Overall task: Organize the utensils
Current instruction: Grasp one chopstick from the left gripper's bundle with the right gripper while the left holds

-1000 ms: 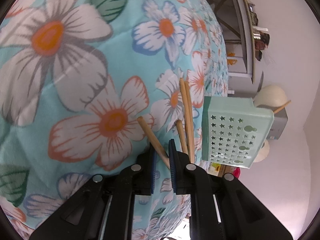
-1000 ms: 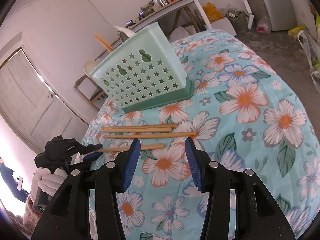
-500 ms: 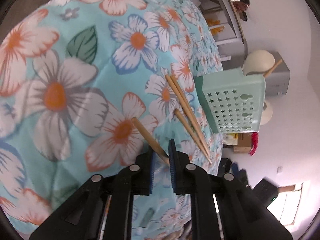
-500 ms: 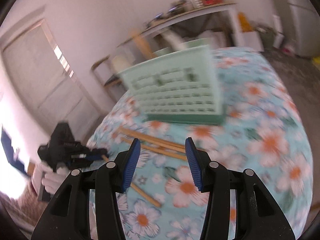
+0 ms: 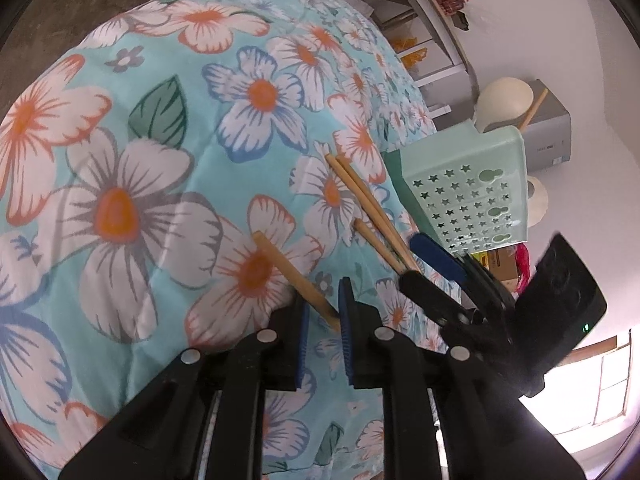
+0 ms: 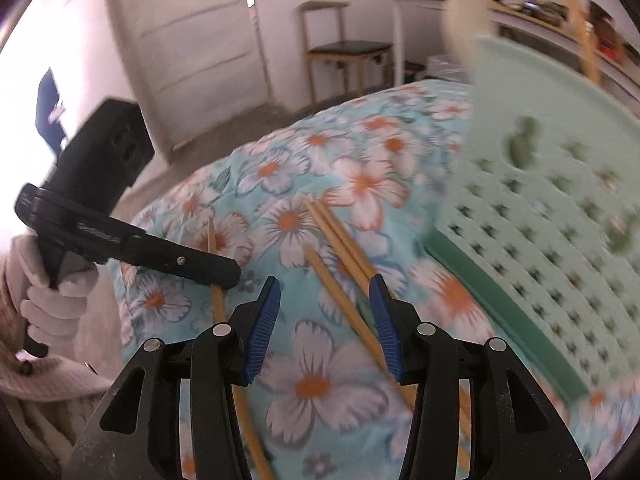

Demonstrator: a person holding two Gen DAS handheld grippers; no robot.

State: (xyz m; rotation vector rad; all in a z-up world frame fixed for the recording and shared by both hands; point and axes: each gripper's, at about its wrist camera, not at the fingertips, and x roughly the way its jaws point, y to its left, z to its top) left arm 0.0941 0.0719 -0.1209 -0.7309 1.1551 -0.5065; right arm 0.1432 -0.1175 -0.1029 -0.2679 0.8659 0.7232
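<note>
The left gripper (image 5: 322,320) has its jaws nearly closed on one chopstick (image 5: 294,274), low centre. The right gripper (image 6: 325,320), jaws half open and empty, straddles three loose chopsticks (image 6: 340,248) on the bed (image 5: 120,140). It should drop squarely before closing; the basket (image 6: 560,220) waits at right.

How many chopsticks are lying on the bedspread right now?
4: one between the left gripper's fingers, and three side by side under the right gripper, near the basket. Others may be hidden.
</note>
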